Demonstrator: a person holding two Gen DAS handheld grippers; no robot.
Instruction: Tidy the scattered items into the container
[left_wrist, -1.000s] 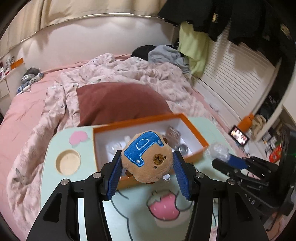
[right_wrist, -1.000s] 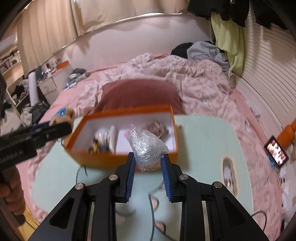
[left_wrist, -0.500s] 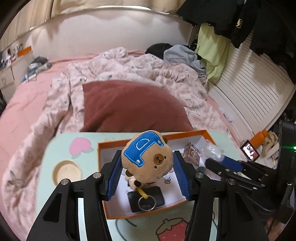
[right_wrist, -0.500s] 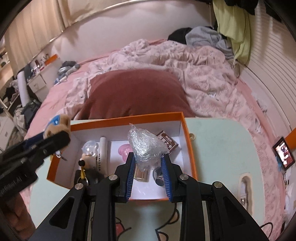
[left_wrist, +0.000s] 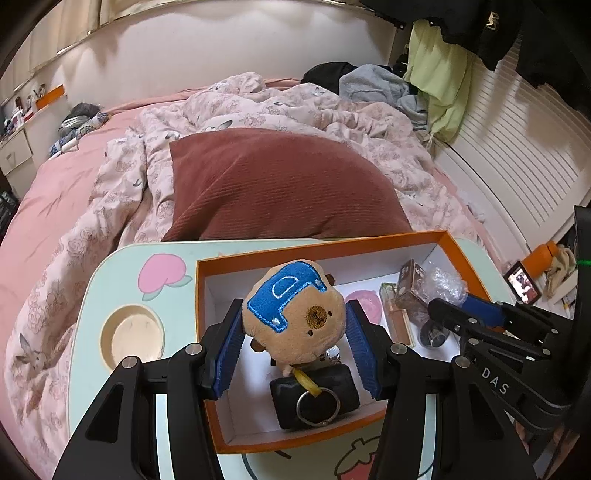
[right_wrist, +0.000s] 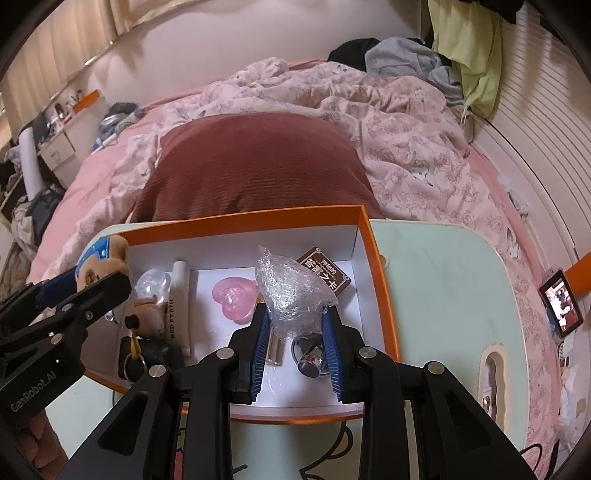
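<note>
Left wrist view: left tongs clamped on plush bear, now over orange box instead of short of its near wall. Right tongs likewise carried in over box, pinching crinkled plastic wad. Release probably next. Below: black pouch, key ring, pink heart, white tube, crowding drop spots. Box on mint tabletop.

The box floor is crowded; the worktop right of it lies bare, and a pillow blocks its far side.
</note>
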